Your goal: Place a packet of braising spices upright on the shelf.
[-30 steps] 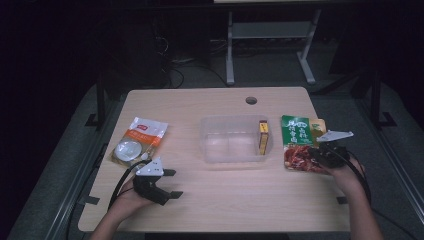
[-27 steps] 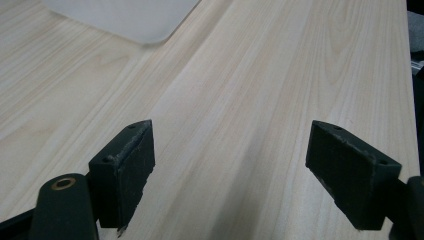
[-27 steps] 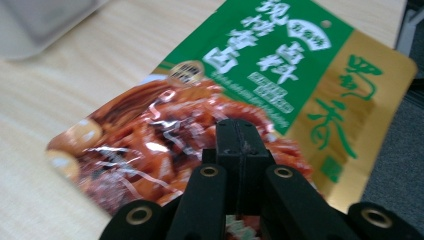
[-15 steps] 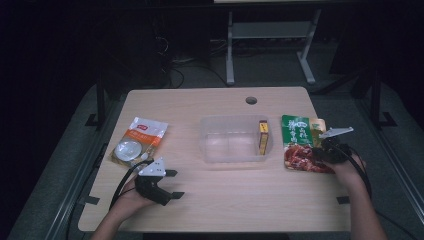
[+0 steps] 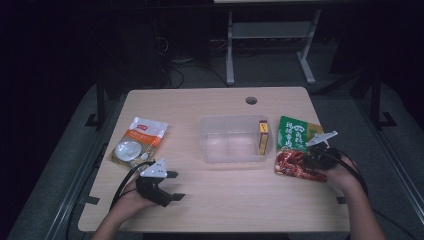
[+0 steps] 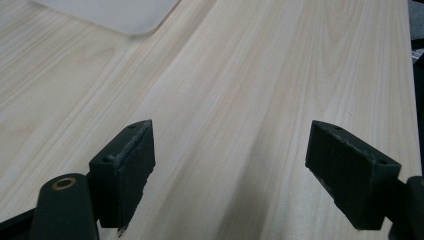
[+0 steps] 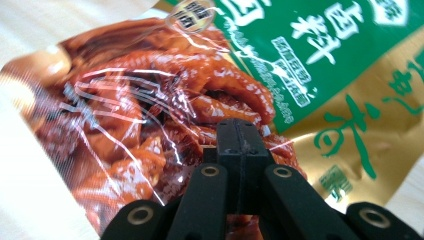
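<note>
Nearest us, bottom left of the high view, our left gripper (image 5: 172, 186) sits low over the wooden table (image 5: 240, 200) w/ its jaws wide apart. In the left gripper view we see bare wood grain between the two black pads (image 6: 127, 165), nothing held.

At the right edge, our right gripper (image 5: 306, 161) rests on the near end of the green-and-red food pouch (image 5: 292, 147). In the right gripper view its jaws are pressed tight together, tips right against the glossy red part of the pouch (image 7: 150, 100); we can't tell whether any film is pinched between them. The pouch lies flat on the table's right side, just beside the clear plastic container (image 5: 232, 140).

Mid-table, that container stands open-topped, w/ a small yellow box (image 5: 263, 140) upright inside against its right wall.

Left of it, well apart, an orange-and-white packet (image 5: 140, 140) lies flat near the left edge, just beyond the left gripper.

Farthest off, a round hole (image 5: 251, 100) marks the tabletop near its back edge.
</note>
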`<state>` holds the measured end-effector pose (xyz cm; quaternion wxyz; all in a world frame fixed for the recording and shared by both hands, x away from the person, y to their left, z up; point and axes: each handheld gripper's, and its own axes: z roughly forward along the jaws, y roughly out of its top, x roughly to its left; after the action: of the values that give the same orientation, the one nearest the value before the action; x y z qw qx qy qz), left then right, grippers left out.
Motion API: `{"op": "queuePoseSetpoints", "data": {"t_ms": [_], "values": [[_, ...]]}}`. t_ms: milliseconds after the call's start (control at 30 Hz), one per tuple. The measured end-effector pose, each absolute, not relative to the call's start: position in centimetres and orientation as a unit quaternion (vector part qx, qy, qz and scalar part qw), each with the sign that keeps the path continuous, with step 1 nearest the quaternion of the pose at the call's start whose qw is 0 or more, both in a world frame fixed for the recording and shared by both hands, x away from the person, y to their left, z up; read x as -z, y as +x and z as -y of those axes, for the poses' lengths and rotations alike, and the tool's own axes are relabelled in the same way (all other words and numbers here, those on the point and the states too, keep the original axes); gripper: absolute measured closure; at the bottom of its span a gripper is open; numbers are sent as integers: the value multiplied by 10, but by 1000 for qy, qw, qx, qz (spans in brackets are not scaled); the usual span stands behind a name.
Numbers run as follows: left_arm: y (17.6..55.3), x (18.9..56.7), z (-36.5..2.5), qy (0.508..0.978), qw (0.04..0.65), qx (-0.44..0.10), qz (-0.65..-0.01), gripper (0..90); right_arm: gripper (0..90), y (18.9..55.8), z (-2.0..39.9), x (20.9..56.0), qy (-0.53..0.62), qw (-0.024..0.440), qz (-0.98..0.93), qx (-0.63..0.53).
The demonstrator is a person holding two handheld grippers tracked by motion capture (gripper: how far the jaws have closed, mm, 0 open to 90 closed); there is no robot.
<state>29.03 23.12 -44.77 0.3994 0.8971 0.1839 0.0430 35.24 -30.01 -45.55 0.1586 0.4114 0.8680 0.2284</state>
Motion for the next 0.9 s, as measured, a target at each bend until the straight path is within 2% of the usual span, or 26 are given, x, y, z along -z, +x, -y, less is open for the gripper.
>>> {"op": "queuePoseSetpoints", "data": {"t_ms": [233,333,400,500,533,567,733,900], "values": [[289,448,-230,895,403,-39,-187,194,900,340,283,452,376,136,-890,-219],[288,447,-231,897,400,-42,-184,195,900,334,275,450,352,102,-903,-224],[288,447,-231,897,400,-42,-183,194,900,332,274,450,347,97,-905,-224],[288,447,-230,894,405,-42,-186,195,900,334,274,447,340,104,-907,-225],[288,447,-231,895,403,-43,-185,195,900,341,282,445,368,141,-888,-236],[289,447,-230,895,405,-44,-184,195,900,341,282,445,368,141,-888,-236],[290,449,-230,896,401,-39,-188,195,900,379,311,441,450,179,-833,-267],[292,450,-227,899,396,-39,-185,194,900,408,321,443,483,196,-808,-275]]}}
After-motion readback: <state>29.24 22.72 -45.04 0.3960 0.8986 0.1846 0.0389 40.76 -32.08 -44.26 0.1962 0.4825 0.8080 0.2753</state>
